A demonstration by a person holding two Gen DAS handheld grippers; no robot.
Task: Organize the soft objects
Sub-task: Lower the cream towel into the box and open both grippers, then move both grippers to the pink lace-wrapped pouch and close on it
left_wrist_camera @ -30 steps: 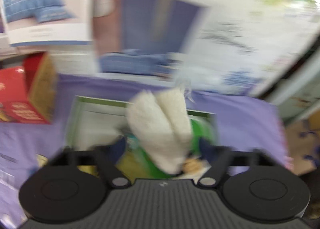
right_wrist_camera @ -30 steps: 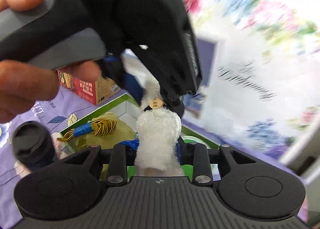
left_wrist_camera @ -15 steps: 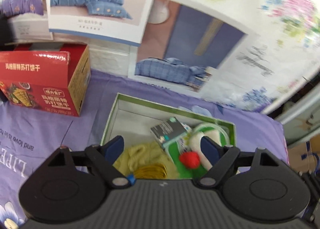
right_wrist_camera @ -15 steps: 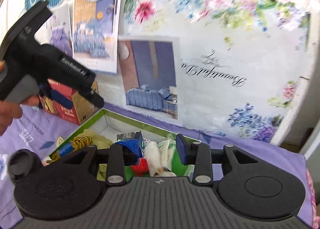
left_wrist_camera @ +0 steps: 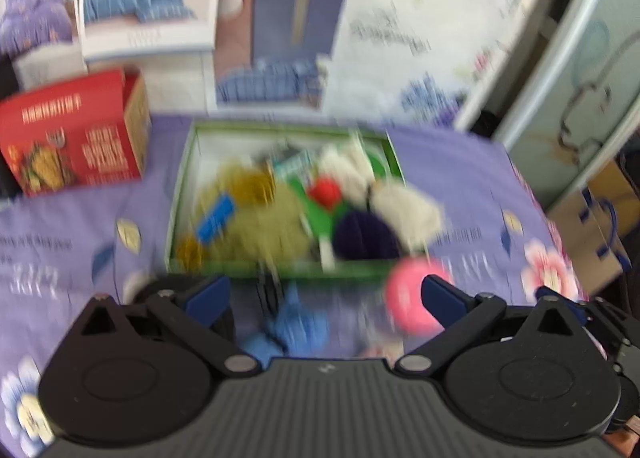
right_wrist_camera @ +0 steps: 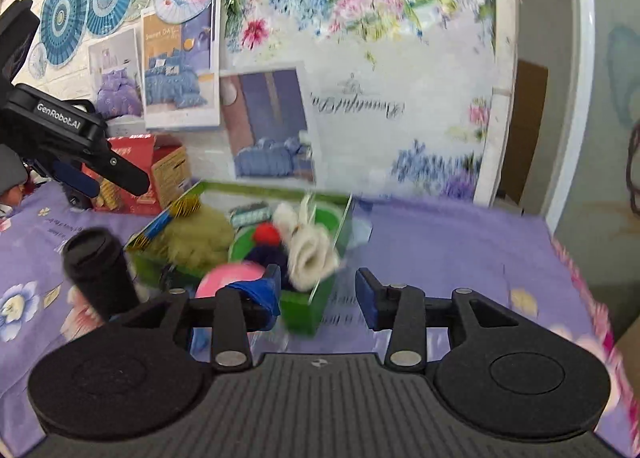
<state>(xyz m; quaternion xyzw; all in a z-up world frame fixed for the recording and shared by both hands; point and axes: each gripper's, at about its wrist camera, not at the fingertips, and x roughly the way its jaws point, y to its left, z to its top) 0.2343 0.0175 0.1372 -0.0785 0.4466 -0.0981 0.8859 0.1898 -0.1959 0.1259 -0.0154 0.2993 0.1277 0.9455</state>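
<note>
- Blurring smeared most of the left wrist view, so the soft things in the green box [left_wrist_camera: 280,270] read only as patches of colour.
- The left hand-held gripper [left_wrist_camera: 324,294] had its fingers spread apart and held nothing.
- The right hand-held gripper [right_wrist_camera: 318,294] was likewise apart and empty.
- A white plush [right_wrist_camera: 310,252] lay at the box's right near corner, draped over the rim.
- Beside it sat a dark blue ball [left_wrist_camera: 366,236] and a red ball [left_wrist_camera: 324,192]; an olive fluffy piece [left_wrist_camera: 260,226] filled the left part.
- A pink ball [left_wrist_camera: 408,298] rested on the purple cloth [right_wrist_camera: 440,242] just outside the box, partly hidden by a finger.
- A blue soft item [left_wrist_camera: 294,326] near the left gripper was too blurred to identify.
- A red carton [left_wrist_camera: 76,134] stood far left.
</note>
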